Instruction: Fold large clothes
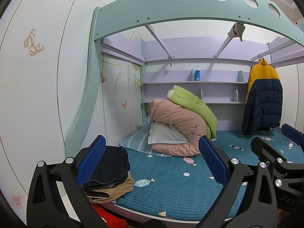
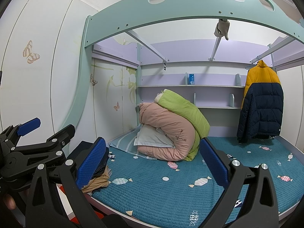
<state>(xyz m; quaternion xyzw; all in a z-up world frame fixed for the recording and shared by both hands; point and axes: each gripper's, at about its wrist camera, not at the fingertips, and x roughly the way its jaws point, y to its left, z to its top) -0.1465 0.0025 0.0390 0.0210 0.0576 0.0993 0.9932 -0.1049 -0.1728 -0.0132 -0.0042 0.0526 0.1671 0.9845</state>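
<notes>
Far ahead of both spread, empty grippers (left point(image 1: 151, 163), right point(image 2: 152, 163)) hangs the jacket point(image 1: 263, 96). Likely fetch step: reach it, unhook, lay on bed point(image 1: 171, 186).

Bed alcove framed by a pale green arch point(image 1: 190, 17) pierced with round holes, spanning a bed covered by a teal quilted sheet point(image 1: 171, 186) with a candy pattern. Lavender shelves point(image 2: 190, 85) line the rear wall. White wardrobe doors point(image 1: 38, 95) at left carry butterfly decals point(image 1: 33, 42).
</notes>
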